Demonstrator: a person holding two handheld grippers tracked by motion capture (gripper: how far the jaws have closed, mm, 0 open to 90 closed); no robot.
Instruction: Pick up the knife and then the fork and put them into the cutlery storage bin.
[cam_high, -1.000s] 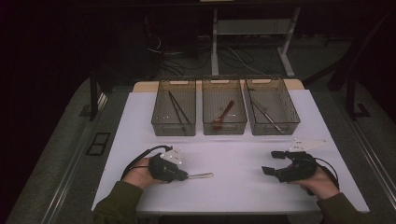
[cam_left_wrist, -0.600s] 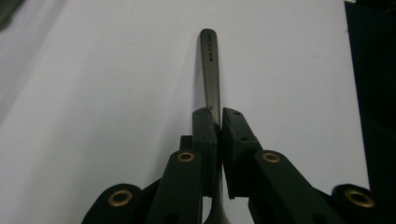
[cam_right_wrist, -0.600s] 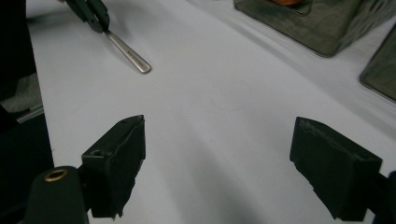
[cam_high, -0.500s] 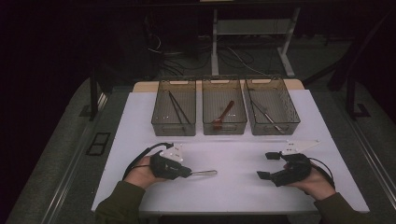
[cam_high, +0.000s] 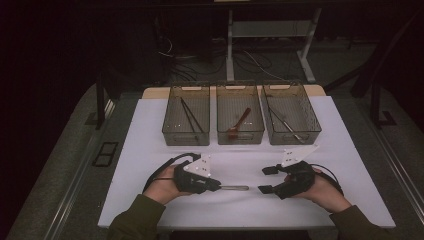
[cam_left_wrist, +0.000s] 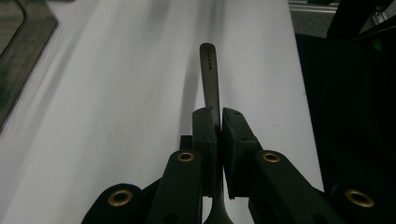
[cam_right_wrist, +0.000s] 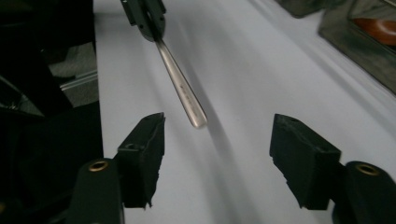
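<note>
I'm holding the left gripper clamped on the metal utensil handle level above the surface, bringing the right gripper, jaws apart and just closing, squarely around its free end.

The utensil handle is a slim strip of dull silver metal with a rounded free end. It is held level just above the white tabletop, near the tabletop's front edge, clamped between the pads of the left gripper and sticking out toward the right gripper. In the left gripper view the handle runs straight ahead from the pinched pads, with small stamped marks near its tip. In the right gripper view its tip points into the wide gap between that gripper's pads, nearer one pad, touching neither.
</note>
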